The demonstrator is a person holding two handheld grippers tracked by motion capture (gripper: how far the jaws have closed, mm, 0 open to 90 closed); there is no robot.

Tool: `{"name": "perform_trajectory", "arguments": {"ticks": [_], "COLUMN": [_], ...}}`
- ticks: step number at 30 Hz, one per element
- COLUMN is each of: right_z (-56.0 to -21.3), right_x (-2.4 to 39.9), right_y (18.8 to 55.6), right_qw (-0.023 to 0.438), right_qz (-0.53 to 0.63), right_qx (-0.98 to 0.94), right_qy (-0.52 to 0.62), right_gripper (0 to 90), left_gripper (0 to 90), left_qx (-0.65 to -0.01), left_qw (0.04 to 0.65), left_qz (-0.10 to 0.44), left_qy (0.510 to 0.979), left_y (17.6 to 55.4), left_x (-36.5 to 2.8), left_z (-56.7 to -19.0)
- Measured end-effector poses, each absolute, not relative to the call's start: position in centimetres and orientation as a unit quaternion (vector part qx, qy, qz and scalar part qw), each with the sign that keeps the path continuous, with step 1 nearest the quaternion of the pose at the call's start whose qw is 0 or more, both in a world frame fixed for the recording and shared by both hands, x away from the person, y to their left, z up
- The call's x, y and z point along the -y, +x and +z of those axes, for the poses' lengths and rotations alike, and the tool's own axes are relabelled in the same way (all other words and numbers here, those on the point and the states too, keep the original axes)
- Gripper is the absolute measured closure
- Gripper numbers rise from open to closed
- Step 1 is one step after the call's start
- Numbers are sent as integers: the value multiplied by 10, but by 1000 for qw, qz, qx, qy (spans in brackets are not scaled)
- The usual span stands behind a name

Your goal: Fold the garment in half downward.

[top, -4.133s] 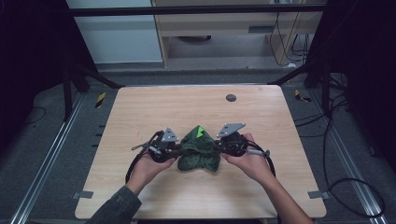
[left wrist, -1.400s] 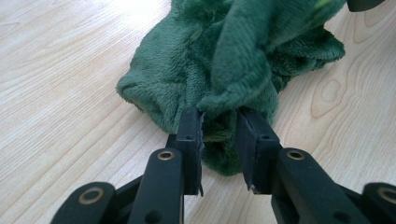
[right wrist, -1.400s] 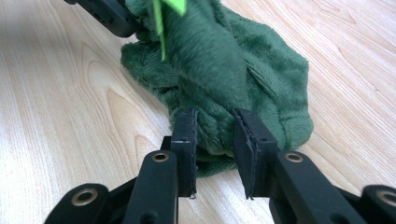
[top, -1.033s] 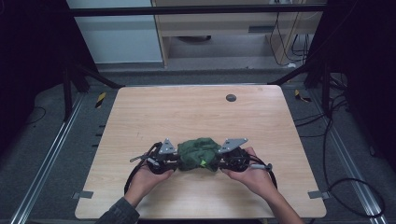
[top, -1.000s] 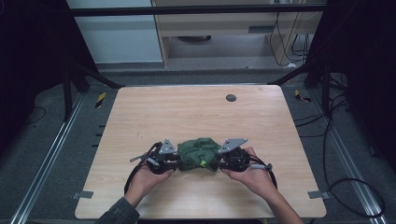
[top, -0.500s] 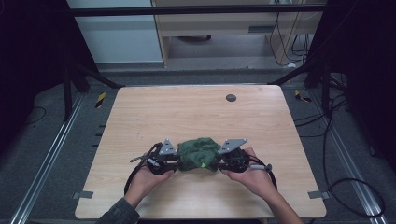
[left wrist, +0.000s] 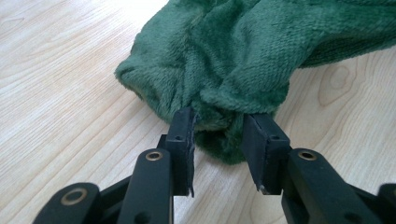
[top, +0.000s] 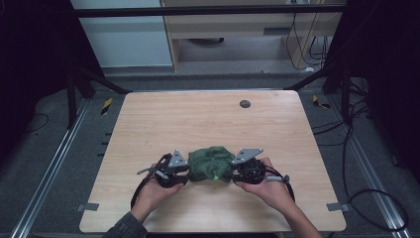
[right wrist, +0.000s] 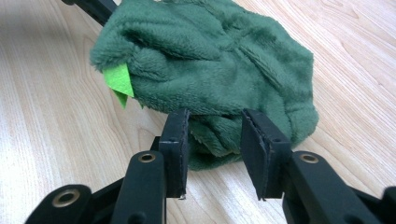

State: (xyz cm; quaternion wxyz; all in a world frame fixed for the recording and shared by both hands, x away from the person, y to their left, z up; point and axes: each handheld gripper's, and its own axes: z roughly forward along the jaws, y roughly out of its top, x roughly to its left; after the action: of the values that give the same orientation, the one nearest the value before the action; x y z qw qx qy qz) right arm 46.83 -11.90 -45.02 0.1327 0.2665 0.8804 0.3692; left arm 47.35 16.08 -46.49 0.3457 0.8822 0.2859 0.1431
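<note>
Worktop (top: 163,119): pale wood grain, rounded corners, standing on a dark floor with metal rails at either side. One small dark round disc (top: 244,103) lies near its far edge, well apart from everything else.

Cloth (top: 212,163): dark green plush, bunched into a low heap on the near half of the worktop, between the two grippers. A bright green felt tab (right wrist: 118,81) sticks out of one fold, seen in the right gripper view.

Left gripper (top: 185,171): black, grey three-cornered plate on top, held in the person's left hand (top: 153,191) at the cloth's left end. Its fingers (left wrist: 182,135) stand somewhat apart and have just been opening; a fold of cloth sits between them, touching the inner face of the left one, though whether both still press on it cannot be told.

Right gripper (top: 236,171): same build, held in the right hand (top: 270,188) at the cloth's right end. Its fingers (right wrist: 175,140) are likewise parted and have just been opening, with the cloth's edge lying in the gap between them; a firm pinch is not evident.

Cables: one trails from each gripper toward the near edge.
</note>
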Motion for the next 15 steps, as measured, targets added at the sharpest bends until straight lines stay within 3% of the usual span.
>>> {"name": "perform_trajectory", "arguments": {"ticks": [15], "right_z": [-434], "right_x": [113], "right_y": [475], "right_qw": [149], "right_qz": [385], "right_qx": [-873], "right_qy": [260], "right_gripper": [696], "left_gripper": [661], "left_qx": [-288], "left_qw": [379], "left_qz": [168], "left_qy": [863], "left_y": [479], "left_x": [-164], "left_z": [-434]}}
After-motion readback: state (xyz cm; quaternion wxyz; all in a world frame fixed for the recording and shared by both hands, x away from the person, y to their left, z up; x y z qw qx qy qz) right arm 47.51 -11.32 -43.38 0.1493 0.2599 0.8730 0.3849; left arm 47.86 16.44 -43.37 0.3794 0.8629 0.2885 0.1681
